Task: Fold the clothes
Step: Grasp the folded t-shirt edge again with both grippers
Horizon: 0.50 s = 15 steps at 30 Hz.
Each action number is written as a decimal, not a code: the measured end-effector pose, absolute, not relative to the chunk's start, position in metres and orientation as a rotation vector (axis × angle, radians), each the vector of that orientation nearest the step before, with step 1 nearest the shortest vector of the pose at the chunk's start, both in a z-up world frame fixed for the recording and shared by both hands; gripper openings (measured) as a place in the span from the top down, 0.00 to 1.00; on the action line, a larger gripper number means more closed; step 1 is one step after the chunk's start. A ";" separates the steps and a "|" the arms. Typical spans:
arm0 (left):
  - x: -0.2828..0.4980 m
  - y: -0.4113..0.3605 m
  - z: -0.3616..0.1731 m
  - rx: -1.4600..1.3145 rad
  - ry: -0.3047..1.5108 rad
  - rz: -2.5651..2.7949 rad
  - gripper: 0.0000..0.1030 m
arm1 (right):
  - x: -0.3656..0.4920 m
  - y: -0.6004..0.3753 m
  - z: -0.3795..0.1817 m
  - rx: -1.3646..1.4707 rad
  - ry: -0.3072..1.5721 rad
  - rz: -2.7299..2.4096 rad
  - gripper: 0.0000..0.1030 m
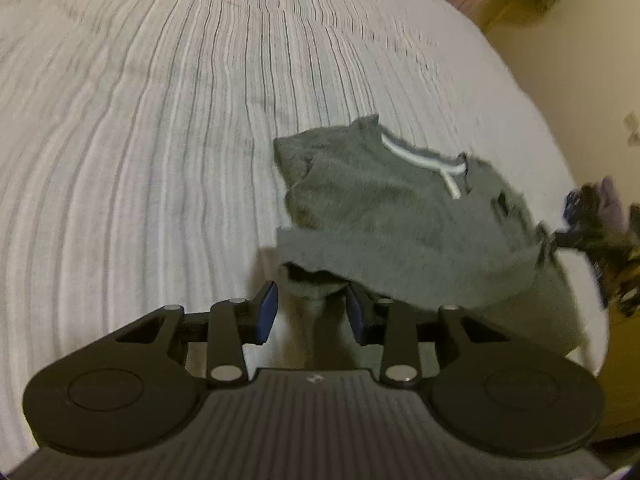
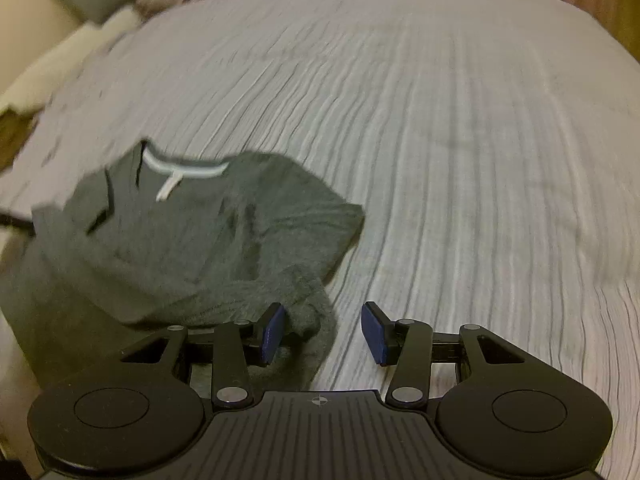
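Observation:
A grey garment point(image 1: 400, 216) with a white neck band lies crumpled on the striped bedspread point(image 1: 140, 140); it also shows in the right wrist view point(image 2: 192, 232). My left gripper point(image 1: 312, 316) is open, its blue pads point(image 1: 266, 314) either side of a hanging fold of the grey cloth, not pressed on it. My right gripper point(image 2: 324, 332) is open wide, with a corner of the garment lying by its left pad point(image 2: 274, 332) and bare bedspread point(image 2: 460, 160) between the pads. The frames are blurred.
The bed's right edge and a yellow wall point(image 1: 560, 64) show in the left wrist view, with a dark patterned object point(image 1: 608, 240) at the far right. Pillows point(image 2: 96, 0) lie at the bed's far left corner in the right wrist view.

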State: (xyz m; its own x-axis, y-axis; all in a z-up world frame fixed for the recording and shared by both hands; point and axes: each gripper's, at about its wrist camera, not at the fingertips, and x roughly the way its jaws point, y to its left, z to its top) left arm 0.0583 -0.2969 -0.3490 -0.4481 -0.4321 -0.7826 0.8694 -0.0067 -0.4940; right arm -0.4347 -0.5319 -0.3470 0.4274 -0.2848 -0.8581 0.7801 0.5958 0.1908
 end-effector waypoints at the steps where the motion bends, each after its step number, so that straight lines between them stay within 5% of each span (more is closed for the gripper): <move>1: 0.061 -0.303 -0.350 0.464 1.286 -1.639 0.72 | -0.434 -0.537 -0.350 0.659 0.886 -0.715 0.55; 9: 0.099 -0.335 -0.351 0.098 1.394 -1.419 0.72 | -0.470 -0.582 -0.360 0.978 0.675 -0.913 0.55; 15: 0.094 -0.325 -0.347 0.421 1.277 -1.500 0.72 | -0.487 -0.569 -0.357 1.004 0.715 -0.828 0.55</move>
